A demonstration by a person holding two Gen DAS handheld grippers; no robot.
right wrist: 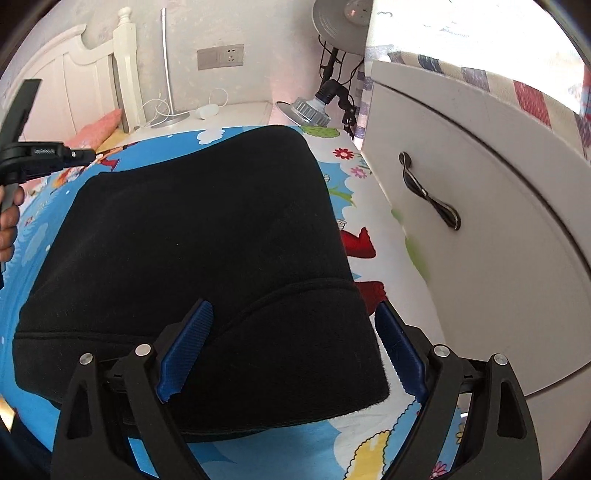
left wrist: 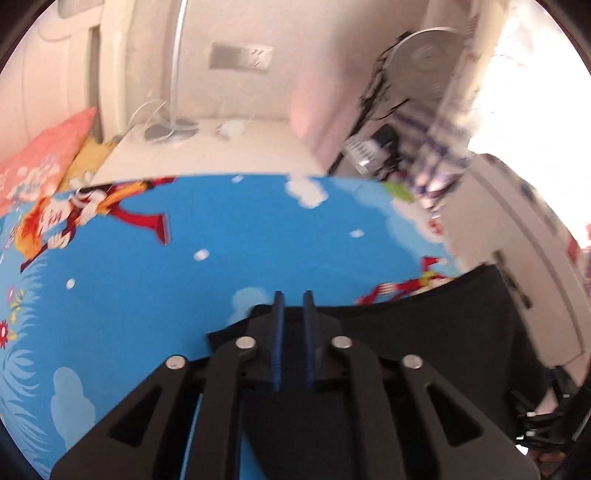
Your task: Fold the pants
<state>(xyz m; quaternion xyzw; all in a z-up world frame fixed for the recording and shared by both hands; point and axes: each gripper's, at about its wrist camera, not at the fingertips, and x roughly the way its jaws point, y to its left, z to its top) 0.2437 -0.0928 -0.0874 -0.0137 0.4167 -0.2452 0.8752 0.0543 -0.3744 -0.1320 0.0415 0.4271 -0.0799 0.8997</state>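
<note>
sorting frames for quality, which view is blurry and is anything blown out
Left wrist view: motion-smeared, the wall socket and cartoon sheet streak, and the window side at right is blown out white. Right wrist view: sharp, the black pants read as a near-featureless dark mass, with overexposure along the top right above the white cabinet. Both show fisheye bending.

One black pants (right wrist: 199, 236), two tools (left wrist: 294, 299) (right wrist: 291, 332), one cartoon sheet (left wrist: 147, 295), two lamps (right wrist: 306, 107) (right wrist: 338, 22).
</note>
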